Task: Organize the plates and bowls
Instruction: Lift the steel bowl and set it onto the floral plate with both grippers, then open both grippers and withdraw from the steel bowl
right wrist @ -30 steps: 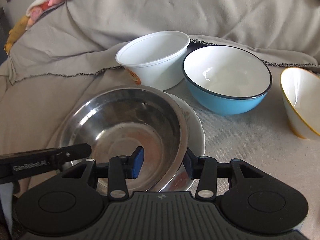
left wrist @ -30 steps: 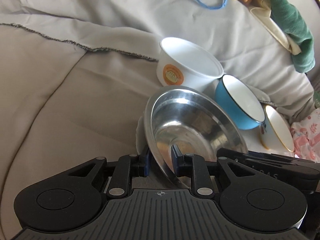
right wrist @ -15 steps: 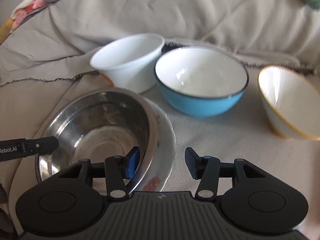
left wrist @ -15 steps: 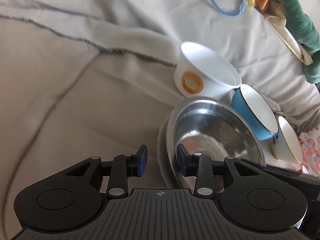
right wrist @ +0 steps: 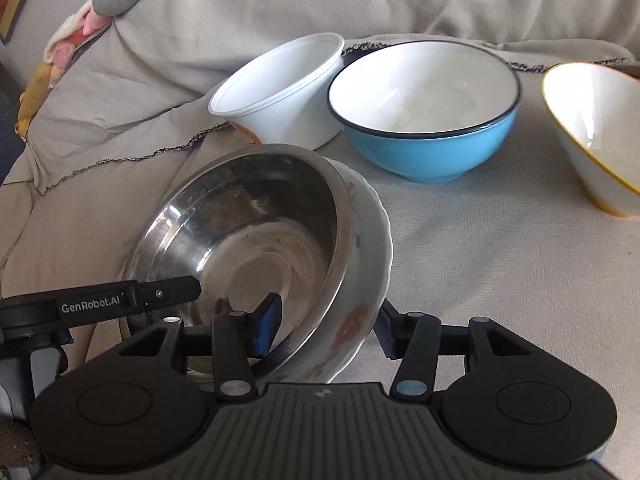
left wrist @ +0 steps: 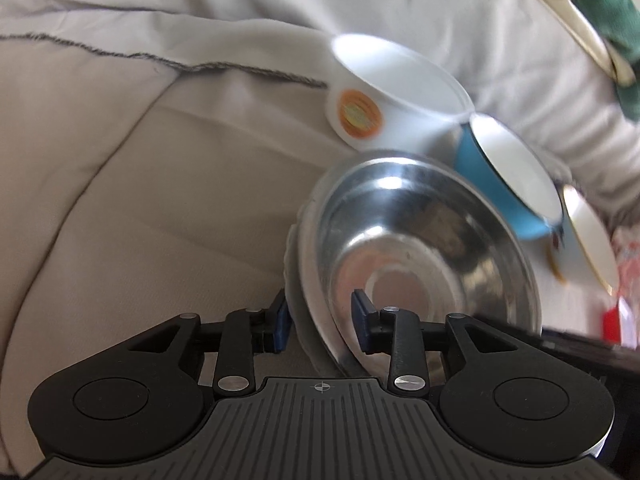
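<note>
Left wrist view: left hand-held gripper [left wrist: 320, 320] at lower centre, jaws parted astride the near rims of the steel bowl [left wrist: 424, 256] and of the white plate [left wrist: 294, 256] beneath it; one blue pad outside the plate's edge, the other inside the bowl, neither seen pressing. White tub with orange emblem [left wrist: 392, 100] at upper centre, blue bowl [left wrist: 508, 176] to its right, yellow-rimmed bowl [left wrist: 588, 244] at the right edge, all motion-blurred, on a beige bedspread [left wrist: 160, 184].

Right wrist view: right hand-held gripper [right wrist: 328, 328] at lower centre, jaws partly open astride the stacked rims; left pad inside the steel bowl [right wrist: 248, 232], right pad outside the floral plate [right wrist: 368, 248]; contact not discernible. Stack tilted, its right side raised off the bedspread [right wrist: 500, 260]. Finger of the left hand-held gripper [right wrist: 168, 292] reaching over the bowl's left rim. White tub [right wrist: 288, 88], blue bowl [right wrist: 428, 112] and yellow-rimmed bowl [right wrist: 596, 128] in a row across the upper frame.
</note>
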`<action>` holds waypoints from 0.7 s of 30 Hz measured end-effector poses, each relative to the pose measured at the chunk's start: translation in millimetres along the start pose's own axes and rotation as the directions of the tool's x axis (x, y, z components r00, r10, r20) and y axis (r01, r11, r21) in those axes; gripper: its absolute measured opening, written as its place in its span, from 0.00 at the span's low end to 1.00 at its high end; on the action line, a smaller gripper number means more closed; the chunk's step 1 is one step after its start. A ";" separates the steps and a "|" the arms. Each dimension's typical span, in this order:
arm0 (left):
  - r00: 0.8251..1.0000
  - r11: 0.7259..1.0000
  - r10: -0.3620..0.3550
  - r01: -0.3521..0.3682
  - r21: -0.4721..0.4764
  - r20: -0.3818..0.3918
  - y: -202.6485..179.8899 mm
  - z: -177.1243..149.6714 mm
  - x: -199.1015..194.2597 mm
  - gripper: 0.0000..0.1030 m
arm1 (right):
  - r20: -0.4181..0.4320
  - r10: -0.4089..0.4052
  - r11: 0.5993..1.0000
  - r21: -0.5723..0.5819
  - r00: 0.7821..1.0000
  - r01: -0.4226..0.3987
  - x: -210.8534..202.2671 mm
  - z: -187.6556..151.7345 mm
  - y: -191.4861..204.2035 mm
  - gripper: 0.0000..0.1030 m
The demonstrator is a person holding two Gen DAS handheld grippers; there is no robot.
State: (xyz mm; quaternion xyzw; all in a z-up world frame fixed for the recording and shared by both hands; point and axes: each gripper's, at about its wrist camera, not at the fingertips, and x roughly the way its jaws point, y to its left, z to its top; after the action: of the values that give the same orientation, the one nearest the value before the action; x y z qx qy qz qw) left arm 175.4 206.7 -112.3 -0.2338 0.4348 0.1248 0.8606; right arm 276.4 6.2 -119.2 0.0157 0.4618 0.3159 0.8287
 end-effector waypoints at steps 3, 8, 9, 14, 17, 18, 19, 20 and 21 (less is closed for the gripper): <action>0.999 1.000 -0.008 0.009 0.030 -0.032 -15.4 -10.5 -1.1 0.35 | 0.011 -0.006 1.000 0.026 1.000 0.006 -12.8 -7.5 -15.1 0.49; 0.999 0.998 -0.003 0.006 0.058 -0.051 -33.5 -19.1 -4.6 0.34 | 0.024 0.020 0.999 0.040 1.000 -0.021 -25.7 -18.1 -37.1 0.49; 0.999 0.998 0.006 -0.003 0.057 -0.054 -35.0 -19.0 -4.4 0.34 | 0.037 0.016 0.999 0.032 0.999 -0.017 -27.9 -18.7 -39.0 0.49; 0.997 0.995 0.074 -0.074 0.066 0.004 -38.2 -8.7 -22.7 0.29 | 0.208 -0.065 0.995 -0.060 0.976 0.079 -72.3 -19.2 -50.8 0.58; 0.979 0.987 0.136 -0.146 0.060 0.149 -46.2 2.6 -47.6 0.28 | 0.330 -0.197 0.973 -0.048 0.923 0.225 -103.5 -17.9 -72.9 0.82; 0.970 0.986 0.146 -0.158 0.048 0.197 -51.5 7.2 -54.2 0.28 | 0.345 -0.283 0.952 -0.013 0.895 0.306 -109.4 -16.6 -84.8 0.83; 0.963 0.988 0.133 -0.147 0.044 0.234 -59.3 12.2 -58.5 0.28 | 0.348 -0.351 0.930 0.019 0.869 0.368 -111.6 -12.5 -97.0 0.83; 0.964 0.993 0.090 -0.106 0.050 0.248 -69.3 17.2 -59.7 0.28 | 0.347 -0.397 0.912 0.045 0.850 0.408 -113.1 -9.5 -107.8 0.83; 0.971 0.997 0.021 -0.036 0.061 0.238 -81.2 22.6 -56.9 0.28 | 0.336 -0.441 0.893 0.076 0.832 0.443 -113.7 -4.9 -121.0 0.83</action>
State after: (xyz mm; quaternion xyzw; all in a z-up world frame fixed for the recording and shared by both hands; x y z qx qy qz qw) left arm 191.4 147.8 -31.0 -0.1830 0.3362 0.1499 0.9116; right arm 291.6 -153.1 -74.6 -0.0384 0.2999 0.1096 0.9469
